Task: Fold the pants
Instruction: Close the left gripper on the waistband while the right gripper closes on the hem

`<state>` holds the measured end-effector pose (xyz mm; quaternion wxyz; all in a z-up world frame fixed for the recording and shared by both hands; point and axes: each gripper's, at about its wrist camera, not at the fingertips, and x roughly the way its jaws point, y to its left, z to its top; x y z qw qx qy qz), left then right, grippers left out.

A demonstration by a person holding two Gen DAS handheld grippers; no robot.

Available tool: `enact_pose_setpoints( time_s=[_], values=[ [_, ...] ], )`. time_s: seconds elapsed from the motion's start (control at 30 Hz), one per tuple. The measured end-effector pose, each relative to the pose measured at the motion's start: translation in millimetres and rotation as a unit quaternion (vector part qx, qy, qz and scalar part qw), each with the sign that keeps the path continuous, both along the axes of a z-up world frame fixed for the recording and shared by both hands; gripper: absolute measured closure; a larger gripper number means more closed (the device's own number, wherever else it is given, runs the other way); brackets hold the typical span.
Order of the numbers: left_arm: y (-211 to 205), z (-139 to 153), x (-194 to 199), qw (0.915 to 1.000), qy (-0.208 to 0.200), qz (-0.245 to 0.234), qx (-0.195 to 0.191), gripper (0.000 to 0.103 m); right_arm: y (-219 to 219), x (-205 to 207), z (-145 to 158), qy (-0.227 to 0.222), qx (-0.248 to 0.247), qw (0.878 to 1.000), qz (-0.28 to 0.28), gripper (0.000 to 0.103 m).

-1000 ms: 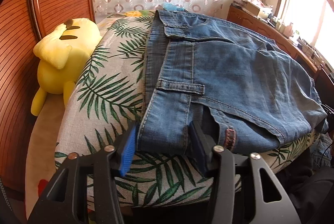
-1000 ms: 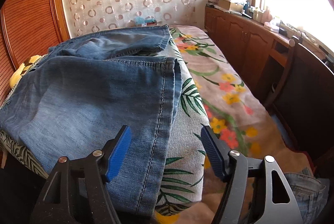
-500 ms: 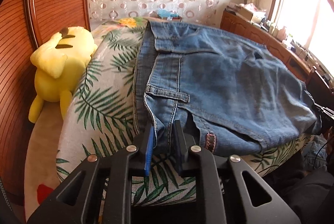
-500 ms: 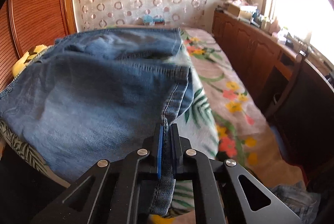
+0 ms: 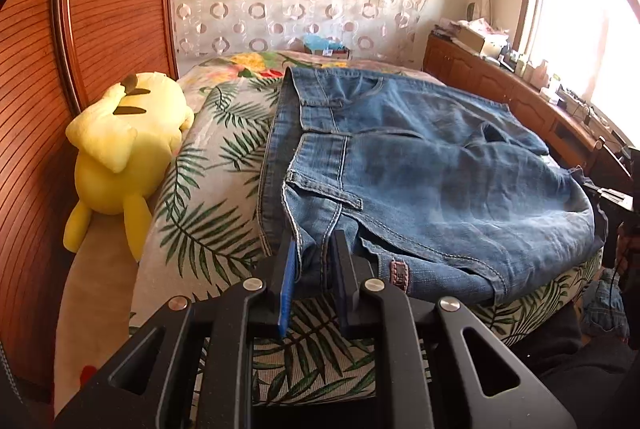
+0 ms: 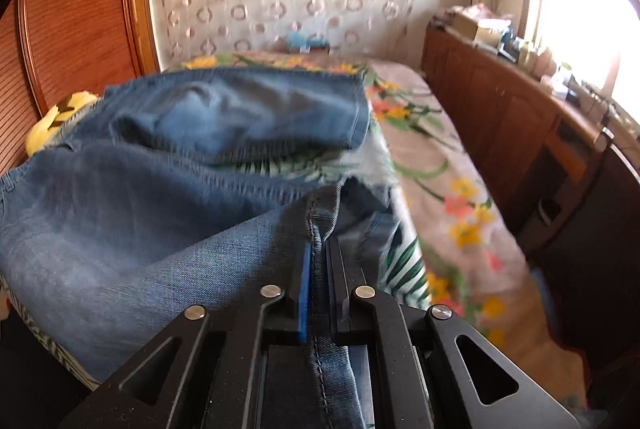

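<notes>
Blue denim pants (image 5: 420, 165) lie spread across a leaf-print bed cover. My left gripper (image 5: 316, 249) is shut on the near waistband corner, by the belt loop and brown label. In the right wrist view the pants (image 6: 140, 213) fill the left half, and my right gripper (image 6: 320, 253) is shut on the near leg's hem, lifted off the bed with the seam running between the pads. The far leg (image 6: 248, 109) lies flat behind.
A yellow plush toy (image 5: 124, 153) sits at the bed's left against the wooden headboard (image 5: 104, 13). A wooden cabinet (image 6: 504, 117) with clutter runs along the right wall under the window. The floral bedsheet (image 6: 444, 197) is to the right of the pants.
Both grippers closed from open onto the pants, the left on the waistband, the right on the hem. The right gripper has since lifted the hem up and inward.
</notes>
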<state>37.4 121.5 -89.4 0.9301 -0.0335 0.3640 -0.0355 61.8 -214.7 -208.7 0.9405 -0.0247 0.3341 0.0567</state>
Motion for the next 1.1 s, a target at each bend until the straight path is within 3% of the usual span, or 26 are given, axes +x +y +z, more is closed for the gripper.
enact_pose_setpoints(
  time_s=[0.07, 0.2, 0.23, 0.3, 0.67, 0.87, 1.0, 1.1],
  values=[
    [-1.2, -2.2, 0.3, 1.0, 0.004, 0.0, 0.002, 0.085, -4.9, -5.4, -7.1, 0.005, 0.011, 1.0, -0.005, 0.097],
    [-2.1, -4.7, -1.2, 1.0, 0.006, 0.0, 0.002, 0.085, -18.7, -24.3, -5.2, 0.007, 0.028, 0.999, -0.015, 0.071],
    [-2.1, -5.1, -1.7, 1.0, 0.006, 0.0, 0.002, 0.085, -22.9, -30.1, -2.4, 0.006, 0.029, 0.999, -0.016, 0.061],
    [-2.3, -6.2, -2.5, 1.0, 0.007, 0.001, 0.002, 0.085, -26.8, -40.9, 2.5, 0.005, 0.023, 0.999, -0.021, 0.054],
    [-5.1, -17.0, 1.6, 0.9997, 0.02, 0.008, 0.009, 0.085, -22.4, -69.8, 4.3, 0.044, 0.02, 0.998, 0.029, 0.054],
    [1.5, -31.4, 6.8, 0.9988, 0.041, 0.024, 0.0, 0.074, -23.3, -71.2, 9.3, 0.044, 0.009, 0.998, 0.031, 0.054],
    [3.8, -36.9, 6.6, 0.9987, 0.044, 0.028, -0.001, 0.068, -19.7, -74.8, 12.2, 0.042, -0.009, 0.999, 0.027, 0.066],
    [3.0, -37.7, 4.6, 0.9989, 0.039, 0.026, 0.004, 0.068, -19.1, -71.5, 10.9, 0.038, -0.015, 0.999, 0.02, 0.083]
  ],
)
